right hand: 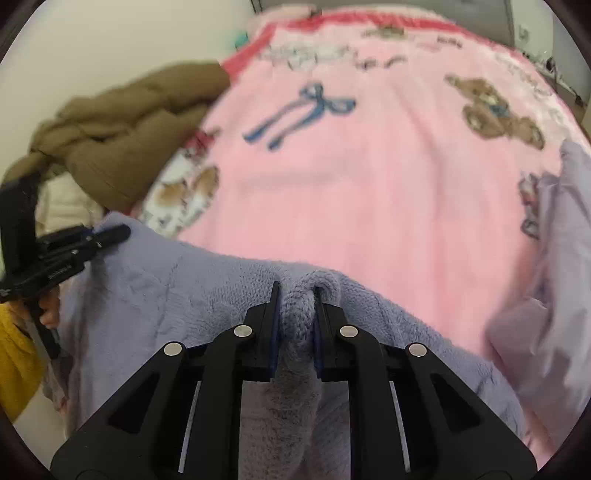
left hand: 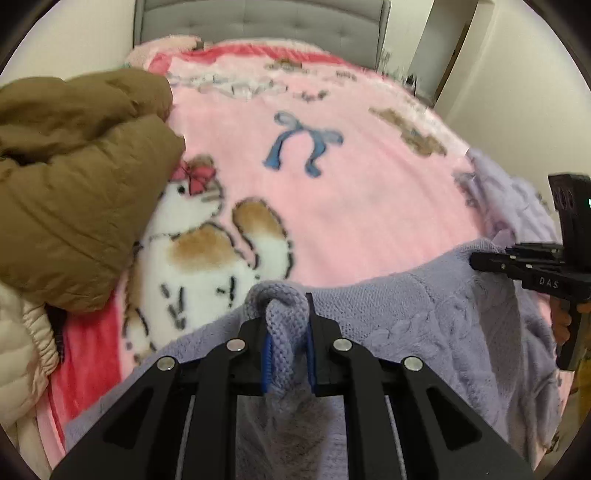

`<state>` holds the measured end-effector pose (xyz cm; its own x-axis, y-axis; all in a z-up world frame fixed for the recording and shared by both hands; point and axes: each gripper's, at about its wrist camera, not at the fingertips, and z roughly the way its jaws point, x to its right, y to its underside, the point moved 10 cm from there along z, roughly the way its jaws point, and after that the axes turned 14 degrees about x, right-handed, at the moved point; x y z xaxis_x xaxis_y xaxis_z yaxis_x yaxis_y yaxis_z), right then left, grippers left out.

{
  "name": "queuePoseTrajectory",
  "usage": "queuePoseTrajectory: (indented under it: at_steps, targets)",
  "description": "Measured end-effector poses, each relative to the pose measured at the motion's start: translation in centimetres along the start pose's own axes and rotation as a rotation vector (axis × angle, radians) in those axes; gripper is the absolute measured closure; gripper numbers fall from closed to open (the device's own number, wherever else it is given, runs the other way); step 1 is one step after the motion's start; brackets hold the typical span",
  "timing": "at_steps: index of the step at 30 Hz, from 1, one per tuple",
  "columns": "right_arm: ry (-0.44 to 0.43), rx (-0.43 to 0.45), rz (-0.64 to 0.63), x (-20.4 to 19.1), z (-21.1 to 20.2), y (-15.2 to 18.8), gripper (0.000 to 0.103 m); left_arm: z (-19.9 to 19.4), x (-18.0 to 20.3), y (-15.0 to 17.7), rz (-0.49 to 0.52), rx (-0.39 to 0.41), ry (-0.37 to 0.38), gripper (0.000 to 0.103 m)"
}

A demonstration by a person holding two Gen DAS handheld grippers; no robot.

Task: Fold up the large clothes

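A lavender knit sweater [left hand: 424,321] hangs by its top edge over the near end of a bed. My left gripper [left hand: 287,314] is shut on a bunched fold of that edge. My right gripper [right hand: 297,306] is shut on another fold of the sweater [right hand: 177,295]. In the left wrist view the right gripper [left hand: 476,258] pinches the edge at the far right. In the right wrist view the left gripper [right hand: 122,232] pinches it at the far left. The sweater's edge stretches between them and its lower part is hidden below.
A pink blanket [left hand: 351,206] with cat, bow and bear prints covers the bed. A brown puffer jacket [left hand: 74,184] and a cream puffer jacket [left hand: 22,362] lie at the left. More lavender cloth [right hand: 554,258] lies at the right. A grey headboard [left hand: 258,22] stands behind.
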<state>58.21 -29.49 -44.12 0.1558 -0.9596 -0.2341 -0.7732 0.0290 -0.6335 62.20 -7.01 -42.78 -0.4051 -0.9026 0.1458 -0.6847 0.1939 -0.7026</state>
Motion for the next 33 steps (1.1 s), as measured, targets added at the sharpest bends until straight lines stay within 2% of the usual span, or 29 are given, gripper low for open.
queuePoseTrajectory:
  at_steps: [4, 9, 11, 12, 13, 15, 16, 17, 19, 20, 24, 27, 33]
  targets:
    - [0.046, -0.076, 0.027, 1.4, 2.8, 2.4, 0.089, 2.2, -1.0, 2.5, -0.011, -0.057, -0.019, 0.089]
    - [0.056, -0.044, 0.093, 1.8, 2.7, 3.4, 0.086, 2.7, -0.9, 3.2, 0.008, -0.048, -0.016, 0.088]
    - [0.067, -0.03, 0.093, 1.7, 1.9, 3.2, 0.066, 2.4, -0.7, 3.0, 0.021, -0.048, -0.012, 0.086]
    - [0.092, -0.023, 0.088, 1.9, 1.1, 3.1, 0.045, 1.9, -0.5, 2.8, 0.042, -0.04, -0.012, 0.085]
    - [0.086, -0.011, 0.087, 1.9, 0.7, 2.9, 0.044, 1.5, -0.3, 2.5, 0.049, -0.028, -0.011, 0.082]
    - [0.081, 0.049, 0.083, 1.5, -1.5, 2.3, 0.044, 0.2, -0.3, 2.0, 0.038, 0.005, -0.012, 0.069]
    - [0.092, 0.081, 0.07, 1.4, -2.4, 2.0, 0.044, -0.7, -0.5, 1.6, 0.03, 0.035, -0.03, 0.04]
    - [0.109, 0.133, 0.042, 1.0, -3.9, 1.7, 0.044, -1.3, -0.8, 1.2, 0.024, 0.072, -0.051, 0.015]
    - [0.106, 0.19, -0.005, -0.2, -5.9, 1.7, 0.044, -4.1, -1.5, 0.1, 0.004, 0.218, -0.094, 0.014]
    - [0.099, 0.205, -0.025, -1.0, -6.6, 2.0, 0.044, -5.0, -1.6, 0.3, 0.002, 0.227, -0.108, 0.014]
    - [0.064, 0.217, -0.132, -5.2, -8.3, 5.2, 0.044, -7.8, -0.2, 2.5, -0.002, 0.237, -0.083, 0.014]
    - [0.076, 0.198, -0.197, -7.4, -8.3, 8.0, 0.044, -9.2, 2.3, 5.0, 0.045, 0.225, -0.053, 0.014]
    - [0.115, 0.121, -0.205, -7.9, -6.2, 11.7, 0.043, -8.4, 6.3, 9.2, 0.157, 0.175, -0.02, 0.014]
